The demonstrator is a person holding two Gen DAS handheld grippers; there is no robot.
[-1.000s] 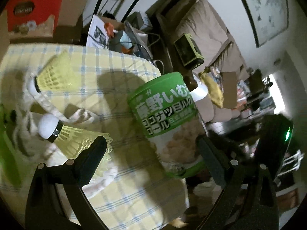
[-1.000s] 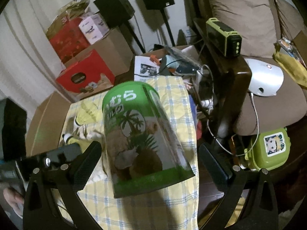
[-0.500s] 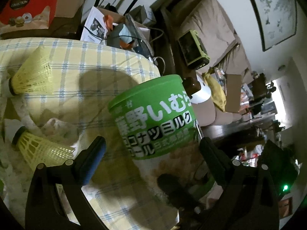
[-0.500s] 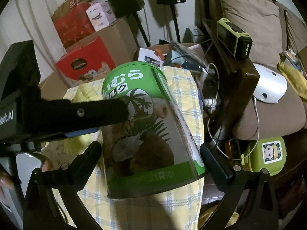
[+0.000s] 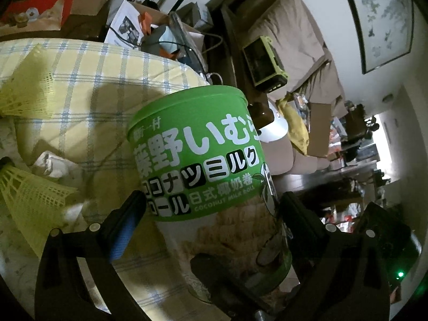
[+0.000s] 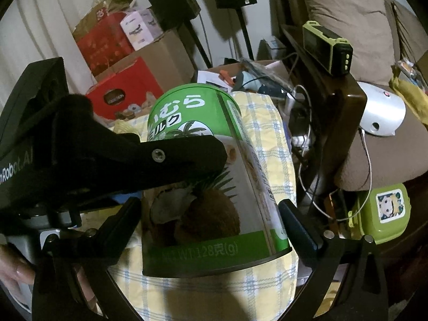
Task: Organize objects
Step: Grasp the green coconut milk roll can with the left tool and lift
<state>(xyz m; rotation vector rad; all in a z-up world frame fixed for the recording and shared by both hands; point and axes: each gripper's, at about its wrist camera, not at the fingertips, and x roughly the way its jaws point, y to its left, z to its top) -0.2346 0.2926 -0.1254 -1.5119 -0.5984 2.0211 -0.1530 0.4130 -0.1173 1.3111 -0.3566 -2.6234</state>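
Your left tool (image 5: pixel 211 208) and right tool (image 6: pixel 208 214) both bracket the can (image 5: pixel 203 160) standing on the checked worktop (image 5: pixel 93 80), jaws wide; contact seems not made, probably steadying before gripping.

can (image 6: pixel 203 187) left side hidden by left tongs (image 6: pixel 187 157) | shuttlecock (image 5: pixel 29 203) cork cut off at frame edge
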